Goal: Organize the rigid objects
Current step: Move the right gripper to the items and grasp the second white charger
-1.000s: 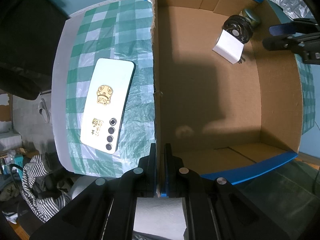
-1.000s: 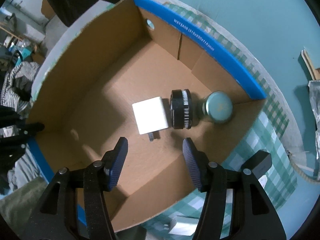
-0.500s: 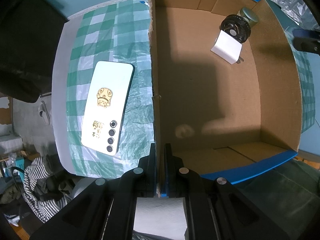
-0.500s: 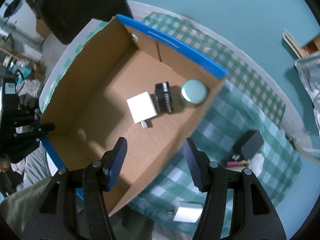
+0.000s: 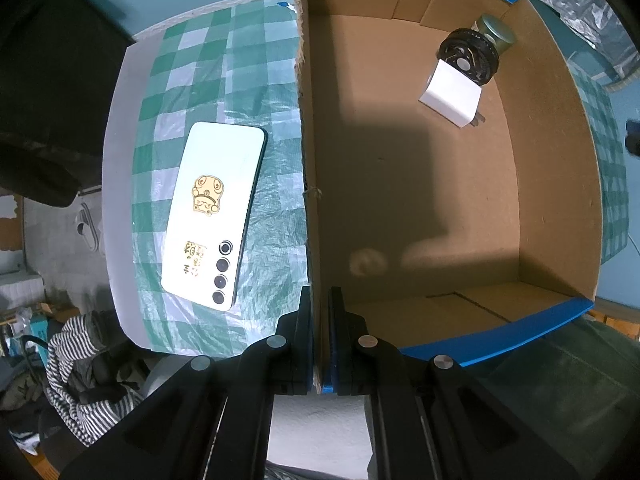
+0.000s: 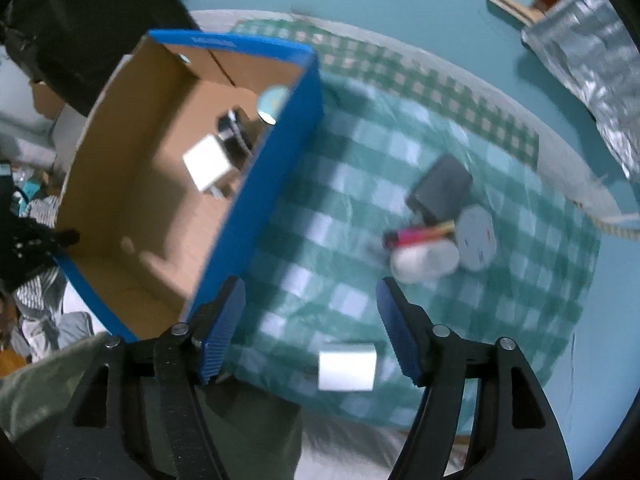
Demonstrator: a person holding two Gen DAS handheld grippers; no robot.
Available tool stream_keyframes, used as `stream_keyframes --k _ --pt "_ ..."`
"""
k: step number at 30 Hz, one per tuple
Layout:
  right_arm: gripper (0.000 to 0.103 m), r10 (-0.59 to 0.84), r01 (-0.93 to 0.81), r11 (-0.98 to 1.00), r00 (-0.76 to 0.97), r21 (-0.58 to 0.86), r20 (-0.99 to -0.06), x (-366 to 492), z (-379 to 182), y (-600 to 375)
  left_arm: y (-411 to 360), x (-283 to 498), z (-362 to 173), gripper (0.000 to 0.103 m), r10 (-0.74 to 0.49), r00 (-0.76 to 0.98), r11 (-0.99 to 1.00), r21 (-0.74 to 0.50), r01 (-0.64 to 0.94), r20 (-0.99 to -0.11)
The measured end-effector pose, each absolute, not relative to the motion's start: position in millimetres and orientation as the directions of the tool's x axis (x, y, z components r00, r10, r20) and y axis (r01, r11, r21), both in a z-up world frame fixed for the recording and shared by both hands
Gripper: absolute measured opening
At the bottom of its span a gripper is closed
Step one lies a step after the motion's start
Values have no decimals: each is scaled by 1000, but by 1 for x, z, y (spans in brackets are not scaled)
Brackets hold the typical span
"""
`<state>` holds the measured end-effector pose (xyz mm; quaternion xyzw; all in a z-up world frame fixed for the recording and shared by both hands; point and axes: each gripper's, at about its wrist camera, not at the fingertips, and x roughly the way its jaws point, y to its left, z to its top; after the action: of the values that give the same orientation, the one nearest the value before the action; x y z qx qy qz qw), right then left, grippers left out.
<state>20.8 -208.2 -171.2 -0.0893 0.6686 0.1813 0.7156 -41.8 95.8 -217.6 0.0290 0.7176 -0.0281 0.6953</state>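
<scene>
Next object: small white rectangular block (image 6: 347, 366) lies on the green checked desk (image 6: 460, 288) cloth just beyond my right hand-held gripper (image 6: 310, 326), long axis crosswise to the fingers.
Box: brown cardboard box with blue rim (image 5: 552, 184) already holds a white plug adapter (image 5: 450, 94), a black ribbed disc (image 5: 470, 60) and a round tin (image 5: 496, 30).
Right: jaws have just been opening, nothing between them.
Left: left hand-held gripper (image 5: 320, 340) is clamped on the box wall.
Risk: I judge the blurred view could make me misjudge the grasp and knock the block off the desk edge.
</scene>
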Motion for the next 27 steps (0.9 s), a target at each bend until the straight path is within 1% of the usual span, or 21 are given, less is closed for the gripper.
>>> stream_keyframes --k 6,15,27 --pt "74 130 -342 931 -20 129 -991 -1 -211 -235 95 -42 -218 6 2 -31 997 -1 83 -1000" --pt "74 95 -332 936 -87 119 -992 -25 -268 -256 95 -42 -218 6 5 -33 997 2 80 -999" --pt "74 88 -357 927 -98 117 -991 -42 -295 -259 93 -43 -217 6 10 -36 997 7 81 -999"
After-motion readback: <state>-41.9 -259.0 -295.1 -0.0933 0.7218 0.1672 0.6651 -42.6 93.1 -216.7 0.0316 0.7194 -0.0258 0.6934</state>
